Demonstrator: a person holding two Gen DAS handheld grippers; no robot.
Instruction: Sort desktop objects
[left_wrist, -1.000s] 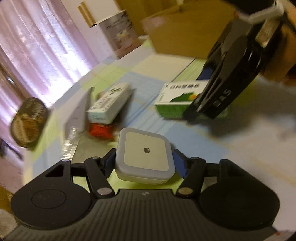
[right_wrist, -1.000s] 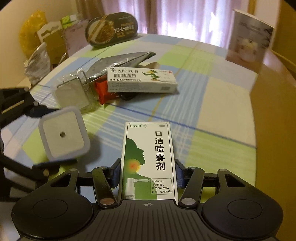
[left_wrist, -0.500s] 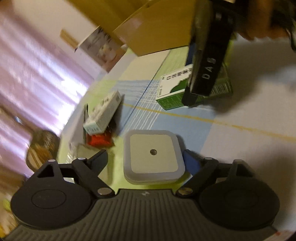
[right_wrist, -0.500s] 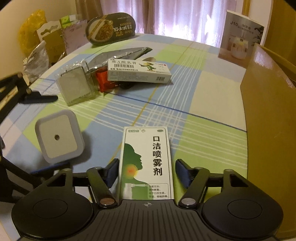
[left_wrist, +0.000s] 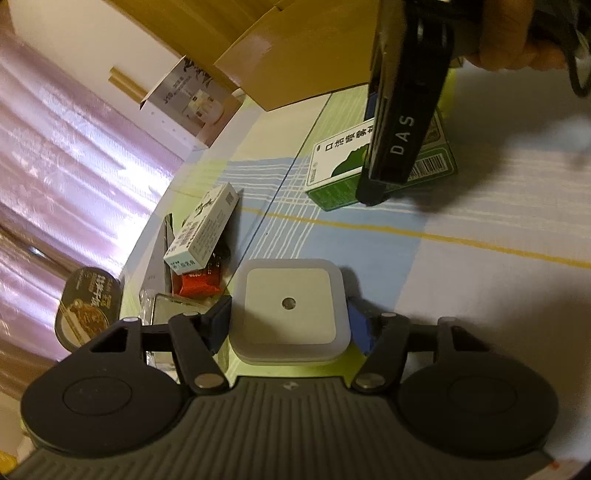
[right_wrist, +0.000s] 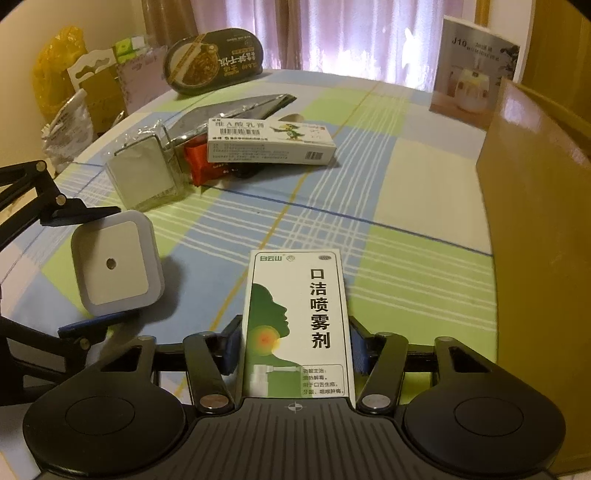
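Both grippers loaded. Left gripper (left_wrist: 290, 328) has its fingers closed on the square night light (left_wrist: 289, 314), held just over the tabletop (right_wrist: 417, 192). Right gripper (right_wrist: 293, 349) fingers clamp the green spray box (right_wrist: 297, 325) by its long sides, low, beside the cardboard box (right_wrist: 535, 229). The two grippers sit near each other, so a swing toward the cardboard box could knock them together. Night light's rounded edges look slippery, may twist out. Leftover pile, white ointment box (right_wrist: 271, 142) on a red packet (right_wrist: 201, 162), could topple if brushed.
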